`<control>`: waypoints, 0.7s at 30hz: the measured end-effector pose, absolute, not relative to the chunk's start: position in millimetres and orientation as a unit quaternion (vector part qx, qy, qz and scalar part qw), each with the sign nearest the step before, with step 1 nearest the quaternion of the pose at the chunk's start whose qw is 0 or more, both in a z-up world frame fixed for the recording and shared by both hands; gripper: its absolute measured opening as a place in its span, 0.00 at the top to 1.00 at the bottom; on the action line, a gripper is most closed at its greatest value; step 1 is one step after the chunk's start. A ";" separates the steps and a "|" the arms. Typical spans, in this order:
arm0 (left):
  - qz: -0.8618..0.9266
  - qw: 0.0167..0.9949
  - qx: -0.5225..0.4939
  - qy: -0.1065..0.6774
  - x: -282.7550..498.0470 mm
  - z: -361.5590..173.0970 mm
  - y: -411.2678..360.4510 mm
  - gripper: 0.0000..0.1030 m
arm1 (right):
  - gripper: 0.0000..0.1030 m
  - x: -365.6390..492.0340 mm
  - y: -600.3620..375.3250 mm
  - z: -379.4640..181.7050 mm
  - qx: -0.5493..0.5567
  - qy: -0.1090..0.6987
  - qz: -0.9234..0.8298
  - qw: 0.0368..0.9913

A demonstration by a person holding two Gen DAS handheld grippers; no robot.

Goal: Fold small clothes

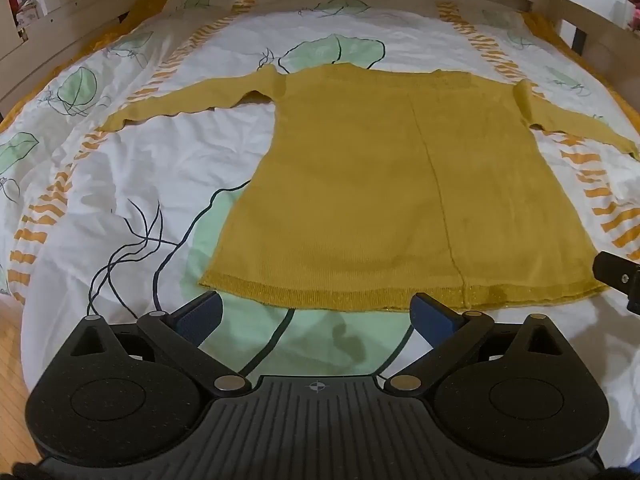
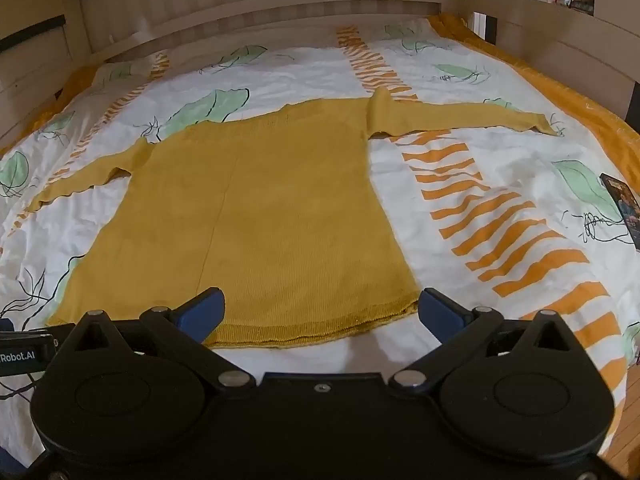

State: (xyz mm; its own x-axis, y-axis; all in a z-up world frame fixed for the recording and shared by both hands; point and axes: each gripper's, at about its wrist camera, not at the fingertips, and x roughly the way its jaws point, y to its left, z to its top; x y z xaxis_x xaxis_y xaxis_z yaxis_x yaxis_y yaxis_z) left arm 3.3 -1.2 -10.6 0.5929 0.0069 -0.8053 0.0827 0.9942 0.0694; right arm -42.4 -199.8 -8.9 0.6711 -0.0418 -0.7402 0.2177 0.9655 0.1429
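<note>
Spreading across most of both views, the bed cover [image 1: 132,168], white with green leaves and orange stripes, carries a mustard-yellow knit sweater [image 1: 384,196] laid flat and unfolded. Its long axis runs straight away from both tools: the hem sits nearest them and the neckline points toward the far wooden bed frame [image 2: 280,4], with the two sleeves stretched out sideways, across that axis.

From the left gripper [image 1: 316,314], the hem lies just ahead of the fingertips, its left corner just beyond the left blue pad and the body extending forward and to the right. From the right gripper [image 2: 320,314], the hem's right corner sits between the spread fingers, just in front of them, and the body extends forward and to the left. Both grippers stand fully released, with nothing pinched between the pads; whether any pad brushes the fabric is hard to tell.

The right sleeve's cuff is cut off at the edge of the left wrist view, where only a black corner of the right gripper shows. A dark printed card or booklet [image 2: 626,208] lies on the cover well right of the right gripper; its picture is too small to read.
</note>
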 end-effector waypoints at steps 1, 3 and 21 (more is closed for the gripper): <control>-0.022 0.891 0.050 0.451 3.3 -10.7 -1.3 0.02 | 0.01 -41.9 -201.9 -8.3 0.110 0.399 -0.071 0.907; -0.023 0.890 0.050 0.453 4.2 -10.8 -1.3 0.02 | 0.01 -42.1 -202.2 -8.6 0.110 0.399 -0.071 0.908; -0.024 0.885 0.044 0.462 8.5 -14.0 -2.6 0.02 | 0.01 -43.4 -194.0 -10.9 0.111 0.396 -0.069 0.909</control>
State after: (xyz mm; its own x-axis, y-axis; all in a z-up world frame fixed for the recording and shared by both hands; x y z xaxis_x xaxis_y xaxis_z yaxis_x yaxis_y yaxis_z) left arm 8.4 -2.6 -14.0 0.5717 -0.0019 -0.8205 0.0831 0.9950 0.0556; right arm -43.4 -194.0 -10.9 0.6774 -0.0378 -0.7347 0.2128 0.9661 0.1465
